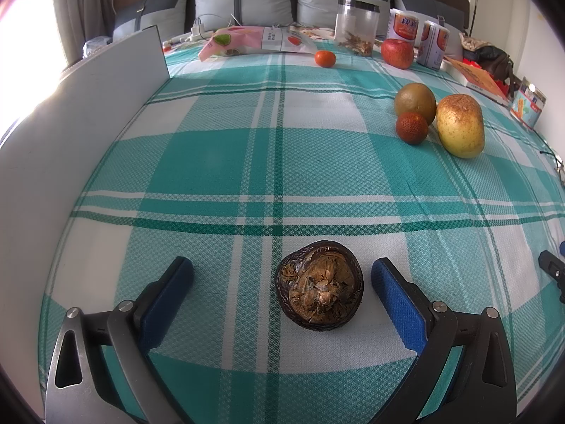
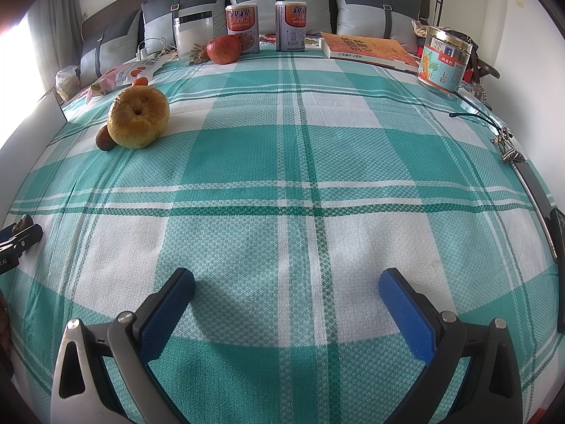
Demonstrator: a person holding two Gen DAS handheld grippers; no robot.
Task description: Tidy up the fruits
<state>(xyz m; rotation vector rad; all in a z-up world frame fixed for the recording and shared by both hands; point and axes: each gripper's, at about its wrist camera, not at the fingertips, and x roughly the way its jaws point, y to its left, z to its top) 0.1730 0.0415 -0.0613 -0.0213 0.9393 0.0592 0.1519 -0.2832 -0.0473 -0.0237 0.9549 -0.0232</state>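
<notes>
My left gripper (image 1: 282,282) is open, its blue pads on either side of a dark brown, dried, cracked fruit (image 1: 319,286) lying on the green plaid cloth, not touching it. Farther right sit a yellow pear (image 1: 461,125), a green-brown round fruit (image 1: 415,102) and a small dark red fruit (image 1: 411,128) in a cluster. A tangerine (image 1: 325,59) and a red apple (image 1: 397,53) lie at the back. My right gripper (image 2: 286,291) is open and empty over bare cloth. In the right wrist view the pear (image 2: 137,116) is at far left and the apple (image 2: 224,48) at the back.
A white board (image 1: 88,106) stands along the left edge. At the back are a clear jar (image 1: 356,26), two cans (image 1: 418,37), snack bags (image 1: 243,40) and pillows. A book (image 2: 367,49), a labelled jar (image 2: 443,62) and a key chain (image 2: 508,148) lie at right.
</notes>
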